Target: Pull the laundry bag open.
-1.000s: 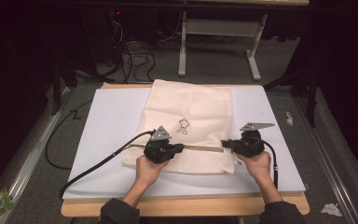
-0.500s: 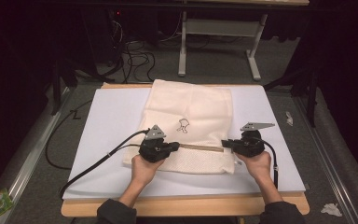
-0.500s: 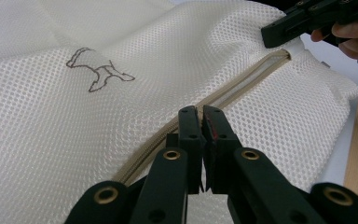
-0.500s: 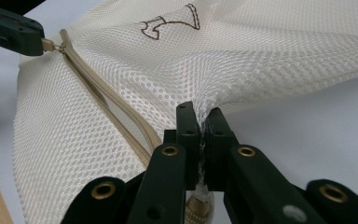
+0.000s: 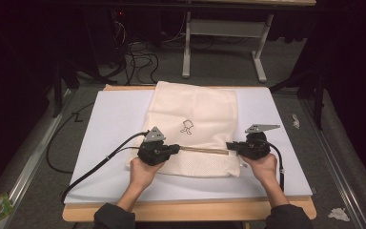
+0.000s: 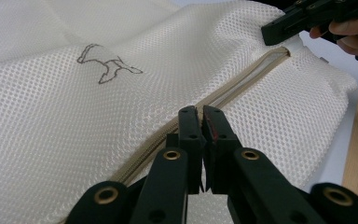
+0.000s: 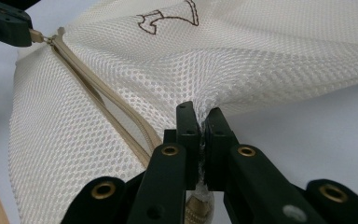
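light: table point(image 5: 124, 124) bright from above; surroundings dim | focus: high view soft; gripper views sharp, near jaws blurred

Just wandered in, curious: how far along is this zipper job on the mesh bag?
Done: the right gripper pinches the edge of the mesh bag, and the left gripper holds the zipper pull. In hand: the zipper is stretched between them, seemingly shut there. Left: probably the stretch running on behind the left gripper's jaws.
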The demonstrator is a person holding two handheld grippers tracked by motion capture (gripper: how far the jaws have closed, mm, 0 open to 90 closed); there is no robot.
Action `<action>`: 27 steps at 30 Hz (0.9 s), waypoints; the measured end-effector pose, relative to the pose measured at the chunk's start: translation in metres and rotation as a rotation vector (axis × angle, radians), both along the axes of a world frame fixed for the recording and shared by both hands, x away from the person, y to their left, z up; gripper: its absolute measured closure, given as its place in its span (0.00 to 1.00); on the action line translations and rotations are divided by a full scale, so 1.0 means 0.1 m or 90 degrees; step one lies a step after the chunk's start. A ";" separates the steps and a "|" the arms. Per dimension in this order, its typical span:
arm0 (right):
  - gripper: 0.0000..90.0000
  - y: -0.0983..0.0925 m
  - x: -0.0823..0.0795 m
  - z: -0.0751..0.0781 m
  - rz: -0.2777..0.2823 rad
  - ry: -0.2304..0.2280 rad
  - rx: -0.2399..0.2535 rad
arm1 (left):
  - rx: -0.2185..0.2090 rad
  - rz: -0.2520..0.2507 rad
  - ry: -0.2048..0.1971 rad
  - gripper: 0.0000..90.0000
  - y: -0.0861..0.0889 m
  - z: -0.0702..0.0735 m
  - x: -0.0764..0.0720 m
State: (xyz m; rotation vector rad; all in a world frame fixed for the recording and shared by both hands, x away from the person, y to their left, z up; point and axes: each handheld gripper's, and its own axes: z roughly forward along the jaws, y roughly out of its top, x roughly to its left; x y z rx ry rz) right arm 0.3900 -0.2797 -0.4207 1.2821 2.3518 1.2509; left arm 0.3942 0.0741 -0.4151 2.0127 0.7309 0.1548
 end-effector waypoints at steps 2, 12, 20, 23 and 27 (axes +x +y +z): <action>0.99 0.00 0.00 -0.01 -0.001 0.000 0.004 | -0.002 0.002 0.000 0.97 0.00 0.00 0.00; 0.99 0.03 0.01 0.00 -0.010 0.004 -0.016 | -0.009 0.015 -0.009 0.97 0.09 0.05 -0.01; 0.99 0.05 0.01 0.03 -0.013 -0.007 -0.023 | -0.012 0.020 -0.008 0.97 0.13 0.04 0.00; 0.99 0.06 0.02 0.03 -0.016 -0.007 -0.028 | -0.015 0.025 -0.009 0.97 0.14 0.03 0.00; 0.99 0.04 0.02 0.03 -0.021 -0.008 -0.025 | -0.018 0.033 0.001 0.97 0.18 0.02 0.02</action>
